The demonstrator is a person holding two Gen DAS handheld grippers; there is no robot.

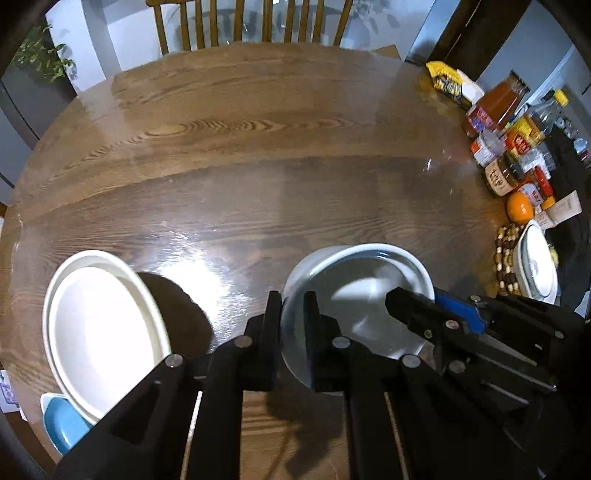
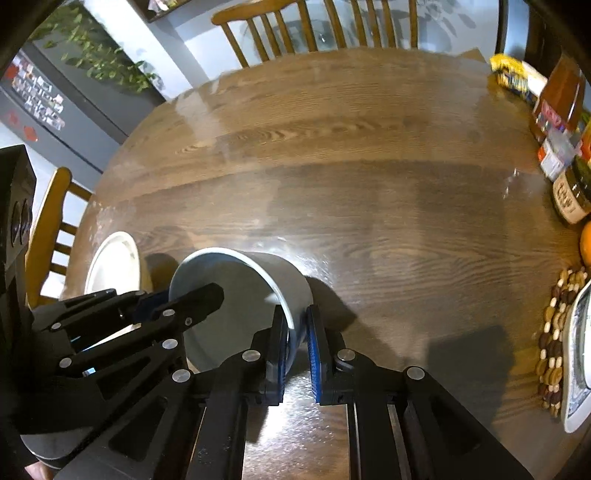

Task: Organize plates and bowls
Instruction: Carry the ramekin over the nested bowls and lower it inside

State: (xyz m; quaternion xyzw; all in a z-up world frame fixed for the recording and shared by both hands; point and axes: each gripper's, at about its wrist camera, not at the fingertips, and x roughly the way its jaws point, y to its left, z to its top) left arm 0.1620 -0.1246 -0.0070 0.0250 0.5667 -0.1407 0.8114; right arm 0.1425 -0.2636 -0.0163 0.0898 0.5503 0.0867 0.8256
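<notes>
A deep pale bowl [image 1: 354,273] hangs tilted just above the wooden table [image 1: 258,147], held from both sides. My left gripper [image 1: 293,317] is shut on the bowl's left rim, one finger inside the wall and one outside. In the left wrist view my right gripper [image 1: 432,308] clamps the opposite rim. The right wrist view shows the same bowl [image 2: 280,275] with my right gripper [image 2: 297,332] shut on its near wall and my left gripper [image 2: 173,301] on the far side. A stack of white plates [image 1: 99,332] sits to the left, also seen as plates [image 2: 114,264].
A blue dish [image 1: 61,424] lies partly under the white stack at the table's near left edge. Jars and packets [image 1: 506,147], an orange [image 1: 520,208], a beaded trivet [image 1: 506,258] and an oval dish [image 1: 537,266] crowd the right edge. A wooden chair [image 1: 251,26] stands at the far side.
</notes>
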